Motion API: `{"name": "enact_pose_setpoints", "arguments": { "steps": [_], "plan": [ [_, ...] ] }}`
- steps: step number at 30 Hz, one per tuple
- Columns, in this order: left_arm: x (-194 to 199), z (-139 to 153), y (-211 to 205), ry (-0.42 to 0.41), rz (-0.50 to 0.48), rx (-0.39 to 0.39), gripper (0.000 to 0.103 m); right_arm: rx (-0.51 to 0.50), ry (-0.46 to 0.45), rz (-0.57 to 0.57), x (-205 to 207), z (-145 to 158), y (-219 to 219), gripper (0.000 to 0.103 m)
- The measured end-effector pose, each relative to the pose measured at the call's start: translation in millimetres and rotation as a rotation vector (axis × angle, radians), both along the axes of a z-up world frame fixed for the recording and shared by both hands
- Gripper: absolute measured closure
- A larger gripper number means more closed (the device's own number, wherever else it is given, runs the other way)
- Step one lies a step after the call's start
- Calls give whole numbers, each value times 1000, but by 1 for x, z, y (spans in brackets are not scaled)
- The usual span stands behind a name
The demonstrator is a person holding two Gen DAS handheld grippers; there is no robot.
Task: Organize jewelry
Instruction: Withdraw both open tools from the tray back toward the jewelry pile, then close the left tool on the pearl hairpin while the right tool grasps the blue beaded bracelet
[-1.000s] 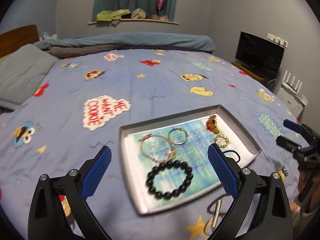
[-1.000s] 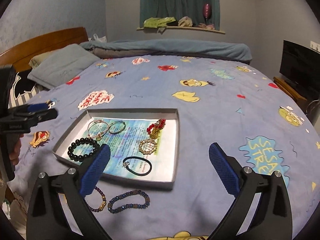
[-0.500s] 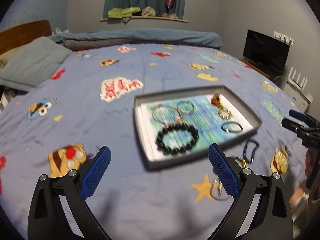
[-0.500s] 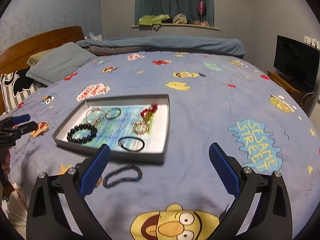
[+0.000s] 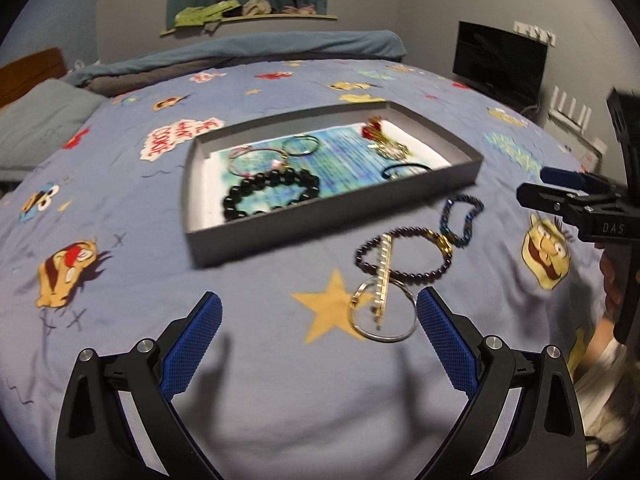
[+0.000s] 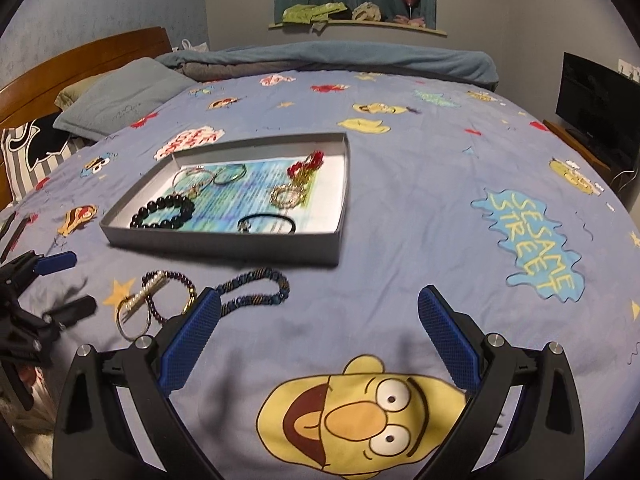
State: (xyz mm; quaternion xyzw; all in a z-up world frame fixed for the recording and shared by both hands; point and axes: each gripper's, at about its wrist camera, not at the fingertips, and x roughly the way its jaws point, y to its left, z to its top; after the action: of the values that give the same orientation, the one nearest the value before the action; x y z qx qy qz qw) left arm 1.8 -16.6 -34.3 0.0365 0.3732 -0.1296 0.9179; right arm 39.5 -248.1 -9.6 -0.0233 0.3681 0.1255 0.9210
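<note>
Left wrist view had our left gripper (image 5: 318, 334) spread wide and empty over the Sesame Street bedspread (image 5: 120, 280), holding nothing. Just ahead of its right finger lay a silver bangle (image 5: 382, 312) with a gold bar piece (image 5: 384, 276) across it, long axis running away from us toward the tray. Touching those, a little farther on, sat a dark purple beaded bracelet (image 5: 404, 256), and beyond that a blue braided bracelet (image 5: 464, 216). All 4 pieces rested on the bedspread, outside the grey tray (image 5: 280, 236). Farther still, the tray held a black bead bracelet (image 5: 272, 192), thin bangles, a black hair tie (image 5: 404, 169) and a red and gold charm cluster (image 5: 384, 140).

From the right wrist view, our right gripper (image 6: 318, 332) was also parted and empty, with the blue braided bracelet (image 6: 256, 286) lying just beyond its left finger and the bangle pile (image 6: 136, 312) farther left.

We judged the left gripper nearer the bangle, needing a small shift right; the right one was nearer the braided bracelet.
</note>
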Motion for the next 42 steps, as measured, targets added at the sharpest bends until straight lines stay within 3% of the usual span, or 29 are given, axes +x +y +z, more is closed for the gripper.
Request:
{"name": "enact_pose_setpoints", "arguments": {
  "steps": [13,15,23,28,34,42],
  "plan": [
    [6,-12,-10,13,-17,1,9,0,20,24,8,-13,10,6],
    [8,-11,-12,6,-24,0,10,3,16,28,11,-14,12,10],
    [17,-14,-24,14,-82,10,39,3,48,40,26,-20,19,37],
    [20,-16,-28,14,-98,9,47,16,78,66,32,-27,25,47],
    [21,-17,-34,10,-143,7,66,13,92,82,37,-30,30,60],
    [20,-19,-32,22,-188,7,78,57,126,102,38,-27,27,74]
  ]
}}
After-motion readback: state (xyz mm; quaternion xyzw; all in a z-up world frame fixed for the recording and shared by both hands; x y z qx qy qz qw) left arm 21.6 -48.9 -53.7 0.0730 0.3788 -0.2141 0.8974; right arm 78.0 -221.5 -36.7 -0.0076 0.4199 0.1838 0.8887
